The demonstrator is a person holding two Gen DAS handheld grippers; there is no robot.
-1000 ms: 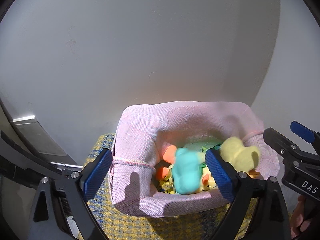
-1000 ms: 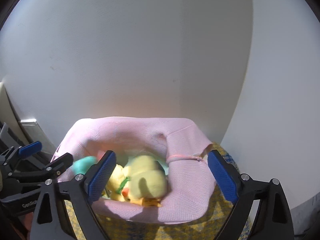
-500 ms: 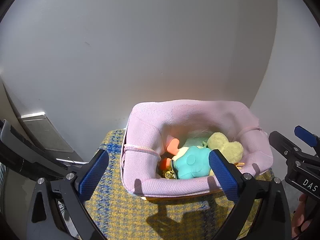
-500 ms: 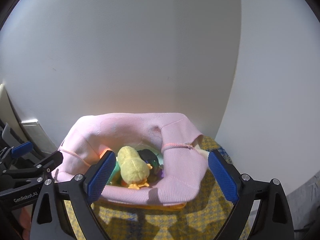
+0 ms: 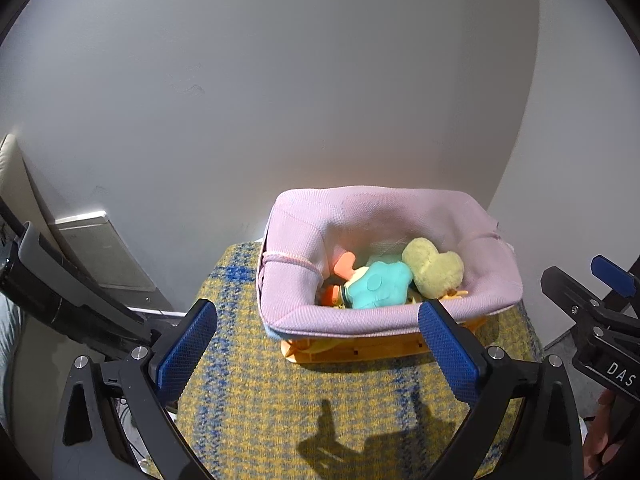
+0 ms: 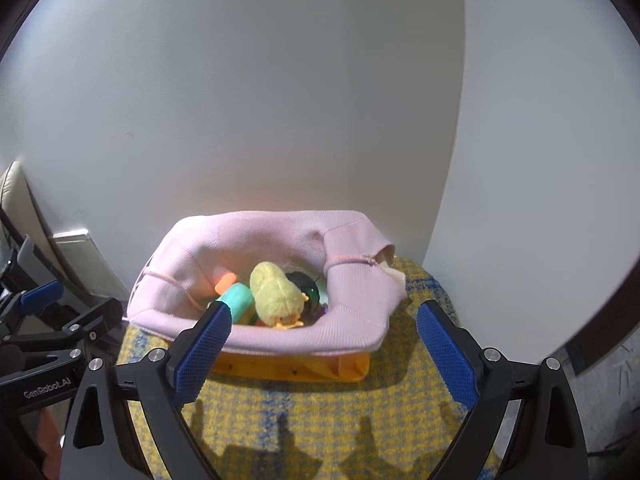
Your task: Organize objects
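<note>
The pink fabric-lined basket (image 5: 384, 312) sits at twelve o'clock on the yellow-and-blue woven cushion (image 5: 320, 400), against the wall. Its liner looks soft and floppy; the orange plastic base (image 6: 288, 366) seems the firmer hold. Inside, the yellow plush duck (image 6: 276, 294) and teal plush flower (image 5: 376, 286) look light and squashy. Left gripper (image 5: 316, 348) and right gripper (image 6: 320, 350) both gape wide, empty.

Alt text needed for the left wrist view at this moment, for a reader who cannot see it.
A pink-lined basket holding soft toys, a teal plush and a yellow plush on top, sits on a yellow-and-blue woven cloth against a white wall. The left claw frames it, open and empty, with the right claw at the right edge.
</note>
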